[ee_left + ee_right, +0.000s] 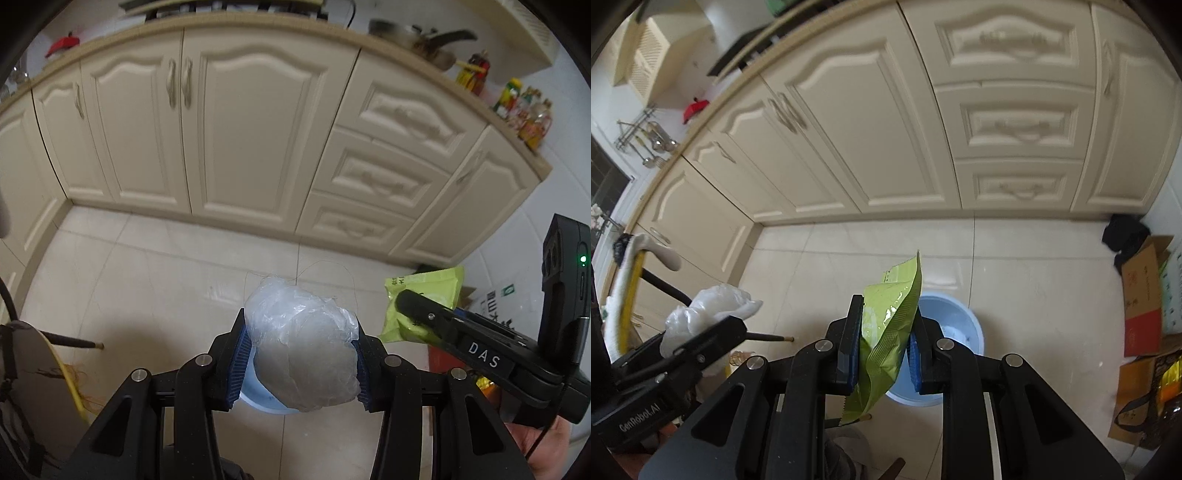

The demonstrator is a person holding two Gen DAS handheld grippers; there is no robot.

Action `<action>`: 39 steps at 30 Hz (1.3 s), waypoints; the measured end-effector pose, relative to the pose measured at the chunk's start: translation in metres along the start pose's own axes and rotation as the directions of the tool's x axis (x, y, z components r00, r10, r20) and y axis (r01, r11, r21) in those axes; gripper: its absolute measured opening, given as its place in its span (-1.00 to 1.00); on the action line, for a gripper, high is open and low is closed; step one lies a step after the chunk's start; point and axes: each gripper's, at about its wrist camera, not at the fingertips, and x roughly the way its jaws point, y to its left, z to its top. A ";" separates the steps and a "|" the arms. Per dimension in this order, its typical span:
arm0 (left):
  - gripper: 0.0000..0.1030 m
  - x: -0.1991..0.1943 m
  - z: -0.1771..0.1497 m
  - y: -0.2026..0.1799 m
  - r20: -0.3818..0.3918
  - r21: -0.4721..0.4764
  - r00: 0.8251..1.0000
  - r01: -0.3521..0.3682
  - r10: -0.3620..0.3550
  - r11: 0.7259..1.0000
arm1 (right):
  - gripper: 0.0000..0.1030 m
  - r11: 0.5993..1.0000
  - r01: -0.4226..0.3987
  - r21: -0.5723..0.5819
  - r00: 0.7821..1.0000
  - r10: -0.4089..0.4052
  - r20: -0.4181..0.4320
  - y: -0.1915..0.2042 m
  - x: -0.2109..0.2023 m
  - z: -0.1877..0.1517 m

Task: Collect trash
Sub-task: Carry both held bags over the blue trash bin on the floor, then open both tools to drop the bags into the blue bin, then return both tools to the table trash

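Observation:
My left gripper (301,354) is shut on a crumpled clear plastic wad (303,347), held above the tiled floor. Under the wad shows the rim of a light blue bin (258,400). In the right wrist view my right gripper (882,350) is shut on a green snack wrapper (892,332), which hangs between the pads over the same blue bin (956,325). The left gripper with its plastic wad (705,310) appears at the left of that view. The right gripper with the green wrapper (424,299) shows at the right of the left wrist view.
Cream kitchen cabinets (221,129) line the far side, with a pan and bottles (524,110) on the counter. Cardboard boxes (1141,295) and bags stand by the right wall. A chair leg (768,336) and a yellow-handled mop (628,295) stand at the left.

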 end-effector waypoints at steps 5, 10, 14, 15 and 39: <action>-0.09 0.061 0.030 0.003 -0.074 -0.010 0.997 0.009 -0.009 1.000 | -0.55 1.000 0.014 0.028 0.998 -0.012 -0.065 -0.011 0.034 0.001; 0.70 0.089 0.042 0.001 -0.111 -0.016 0.993 -0.033 0.031 0.999 | -0.34 0.997 0.029 0.072 0.993 -0.020 -0.116 -0.027 0.058 -0.004; 0.78 0.097 0.052 0.004 -0.114 -0.025 0.992 -0.065 0.061 0.998 | 0.34 0.993 0.038 0.113 0.994 -0.025 -0.111 -0.039 0.058 -0.008; 0.78 0.095 0.051 0.001 -0.109 -0.026 0.992 -0.068 0.065 0.997 | 0.41 0.992 0.040 0.122 0.994 -0.027 -0.106 -0.041 0.056 -0.010; 0.98 -0.119 0.032 0.006 0.339 -0.028 0.929 -0.151 0.152 0.988 | 1.00 0.999 -0.052 0.018 0.972 0.046 0.230 0.082 -0.140 -0.026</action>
